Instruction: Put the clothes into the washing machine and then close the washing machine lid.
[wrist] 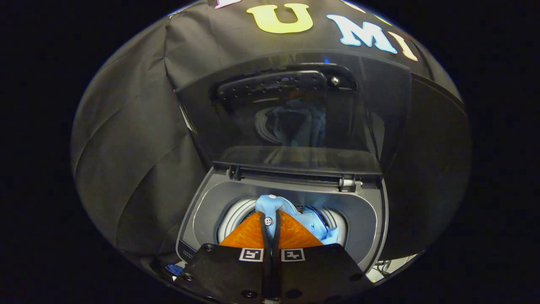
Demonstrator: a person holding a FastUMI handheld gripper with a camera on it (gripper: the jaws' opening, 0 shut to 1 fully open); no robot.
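Observation:
A light blue garment (308, 221) with a white button hangs from my gripper (270, 216), whose two fingers are pressed together on the cloth. The garment sits over the round drum opening (236, 213) of a grey top-loading washing machine (202, 207), partly inside it. The dark see-through lid (295, 118) stands upright behind the opening, hinged at the back, and reflects the blue cloth. My fingers hide the lower part of the garment and most of the drum.
Black booth cloth (135, 126) surrounds the machine on the left, right and behind. A small blue object (174, 269) lies by the machine's front left corner. Pale floor or cabling shows at the lower right (392, 264).

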